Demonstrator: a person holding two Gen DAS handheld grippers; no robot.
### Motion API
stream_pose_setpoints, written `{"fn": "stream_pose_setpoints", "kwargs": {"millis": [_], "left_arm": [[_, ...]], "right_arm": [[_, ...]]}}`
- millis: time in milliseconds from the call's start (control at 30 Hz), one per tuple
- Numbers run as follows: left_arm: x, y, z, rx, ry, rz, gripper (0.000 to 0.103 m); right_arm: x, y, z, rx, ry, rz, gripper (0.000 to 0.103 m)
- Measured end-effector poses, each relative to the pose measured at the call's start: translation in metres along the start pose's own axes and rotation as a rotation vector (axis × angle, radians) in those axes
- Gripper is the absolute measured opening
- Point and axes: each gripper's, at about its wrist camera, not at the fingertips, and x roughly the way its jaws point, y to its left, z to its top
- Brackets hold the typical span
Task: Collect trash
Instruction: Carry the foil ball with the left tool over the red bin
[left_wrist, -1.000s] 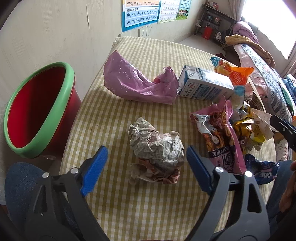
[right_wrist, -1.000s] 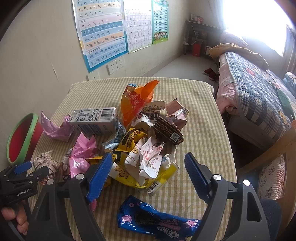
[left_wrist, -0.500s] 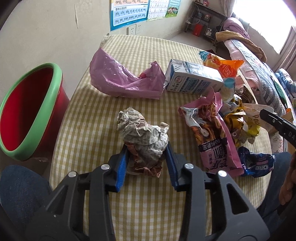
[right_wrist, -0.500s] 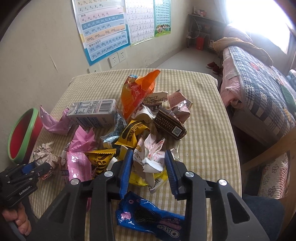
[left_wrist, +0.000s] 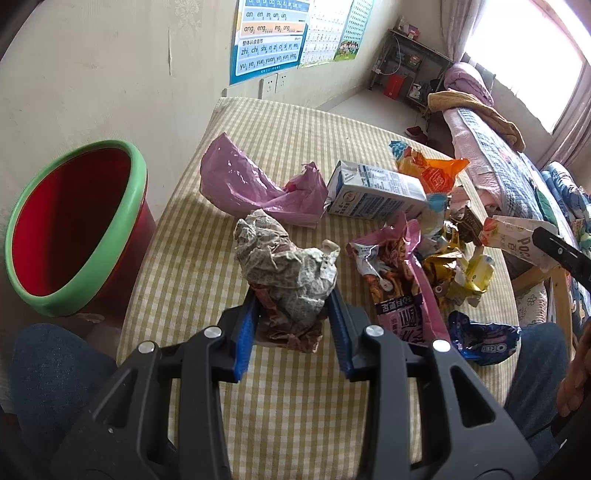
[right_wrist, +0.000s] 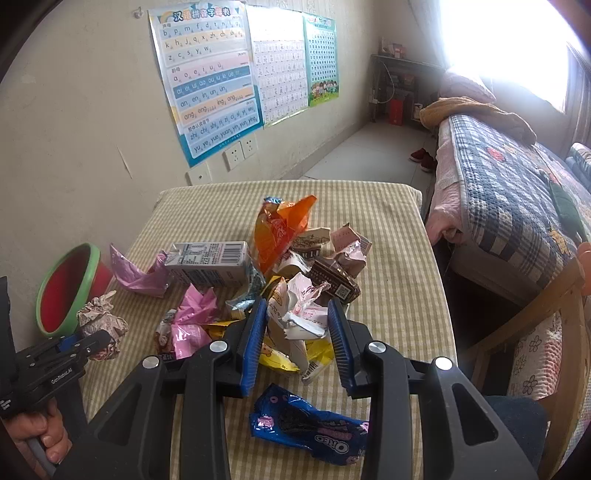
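Checked surface (left_wrist: 295, 122) against the wall; its far half lies bare, while litter crowds the middle and the side toward the bed (right_wrist: 517, 206). A red bin with a green rim (left_wrist: 138, 177) stands off the surface's edge on the left hand-held gripper's side, mouth open.

Left hand-held gripper (left_wrist: 291, 325): blue pads pinching a crumpled paper wad (left_wrist: 286, 269), grey print over brown, near the surface's near edge.

Right hand-held gripper (right_wrist: 297, 334): pads pinching a crushed white-and-pink wrapper (right_wrist: 299, 314) at the near side of the litter pile.

Just before the right hand-held gripper lies a blue packet (right_wrist: 310, 432) marked "OREO". A grey-white carton (right_wrist: 210, 262) shows a barcode. The wall poster (right_wrist: 207, 77) lists pinyin: "ang eng ing ong".
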Motion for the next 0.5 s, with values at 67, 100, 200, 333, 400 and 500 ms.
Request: {"fn": "stream_pose_setpoints", "kwargs": {"millis": [67,100,200,333,400,500], "left_arm": [[-0.006,-0.001,0.003,-0.004,-0.014,-0.006,0.035],[-0.01,-0.001,0.005,-0.006,-0.021,-0.008,0.035],[-0.02,0.001,0.009,-0.018,-0.042,-0.013,0.036],[-0.034,0.009,0.015,-0.043,-0.074,-0.019,0.035],[-0.041,0.014,0.018,-0.056,-0.092,-0.018,0.036],[-0.05,0.024,0.022,-0.076,-0.11,-0.013,0.036]], "right_arm": [[-0.008,0.006,0.004,-0.007,-0.02,0.011,0.034],[-0.011,0.009,0.005,-0.008,-0.027,0.019,0.034],[-0.017,0.02,0.011,-0.022,-0.044,0.042,0.034],[-0.022,0.04,0.017,-0.051,-0.062,0.07,0.034],[-0.022,0.05,0.02,-0.067,-0.066,0.087,0.034],[-0.023,0.067,0.025,-0.092,-0.072,0.116,0.034]]}}
